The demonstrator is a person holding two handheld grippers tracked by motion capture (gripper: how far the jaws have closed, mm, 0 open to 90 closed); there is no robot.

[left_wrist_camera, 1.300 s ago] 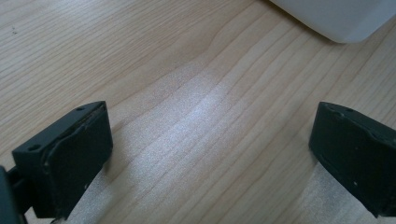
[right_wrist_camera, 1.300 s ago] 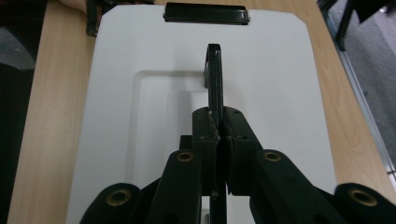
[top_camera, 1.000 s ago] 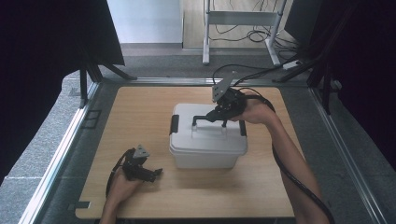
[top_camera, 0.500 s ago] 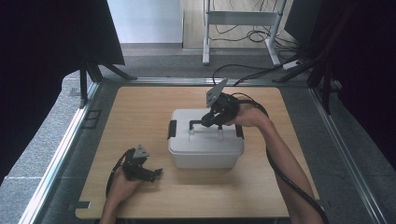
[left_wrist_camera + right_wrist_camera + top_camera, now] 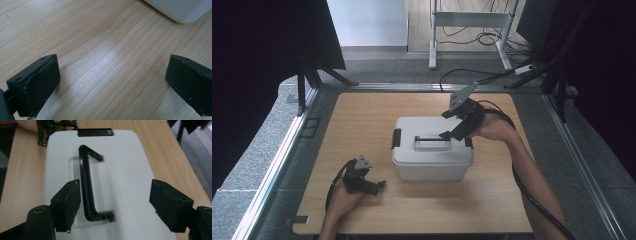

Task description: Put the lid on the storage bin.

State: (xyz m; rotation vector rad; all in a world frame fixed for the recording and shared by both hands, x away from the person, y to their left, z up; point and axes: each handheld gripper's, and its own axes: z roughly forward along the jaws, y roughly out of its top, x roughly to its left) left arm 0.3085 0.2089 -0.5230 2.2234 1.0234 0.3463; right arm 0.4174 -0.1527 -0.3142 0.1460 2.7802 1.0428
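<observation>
Box: white plastic storage box [image 5: 432,150] stood near the middle of the wooden table [image 5: 362,115], long side left to right.
Box look: smooth white lid with rounded corners, shallow recess under the handle, lower body slightly narrower than the lid.
Handle: black carrying handle [image 5: 86,186] lay flat on the lid; in the right gripper view it was a thin bar with two short bent ends.
Latches: one black latch [image 5: 396,138] sat on the left end of the box; another black clip showed at the far edge of the lid in the right gripper view.
Right gripper: right gripper [image 5: 451,125] hung over the right part of the lid, close to the handle's right end. Its jaws had just been opening and stood wide; the handle lay near one pad but the pads did not press on it.
Left gripper: left gripper [image 5: 371,186] rested low over the table, near and to the left of the box, apart from it. Its jaws were wide with only bare wood between them; a corner of the box showed at the far edge of the left gripper view.
</observation>
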